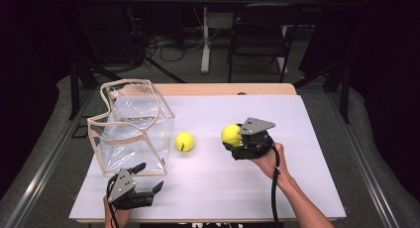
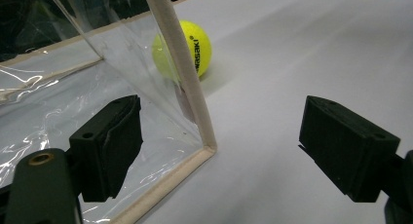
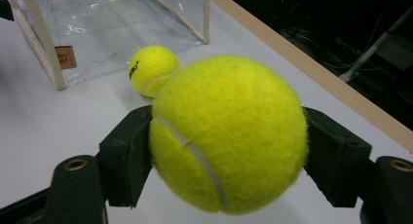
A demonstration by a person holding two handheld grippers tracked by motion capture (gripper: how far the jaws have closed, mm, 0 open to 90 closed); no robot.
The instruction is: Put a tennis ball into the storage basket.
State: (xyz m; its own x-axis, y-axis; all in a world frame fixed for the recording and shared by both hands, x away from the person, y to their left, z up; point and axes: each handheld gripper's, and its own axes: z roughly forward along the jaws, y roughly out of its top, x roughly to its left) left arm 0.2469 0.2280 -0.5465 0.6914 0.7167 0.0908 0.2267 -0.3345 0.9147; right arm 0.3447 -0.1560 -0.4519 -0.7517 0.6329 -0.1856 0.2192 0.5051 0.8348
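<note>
1. Right tongs (image 1: 236,140) are clamped on a tennis ball (image 1: 231,134), jaws pressing its two sides, as the right gripper view shows: the ball (image 3: 229,134) is wedged firmly between the black pads and looks to be lifted just clear of the counter (image 1: 297,188)
2. That held ball sits right of the counter's middle, well in from the right edge
3. Left tongs (image 1: 148,181) wait near the front-left corner of the counter, jaws spread wide and holding nothing; in the left gripper view they straddle the near corner of the clear bag (image 2: 97,87) without touching it
4. The clear bag (image 1: 131,126), a see-through box with cream piping, stands upright and open-topped by the left edge, its rim sagging a little
5. A second tennis ball (image 1: 184,142) lies loose on the counter just beside the bag's right wall, between the bag and the held ball
6. Here's the relation that counts: from the right tongs, the bag's open mouth lies toward the left edge and higher than the ball, with the loose ball straight in the path
7. My read: the carry must rise over the loose ball and the rim, then drop in from above
8. The left tongs are far nearer the bag, well placed to steady its floppy wall
</note>
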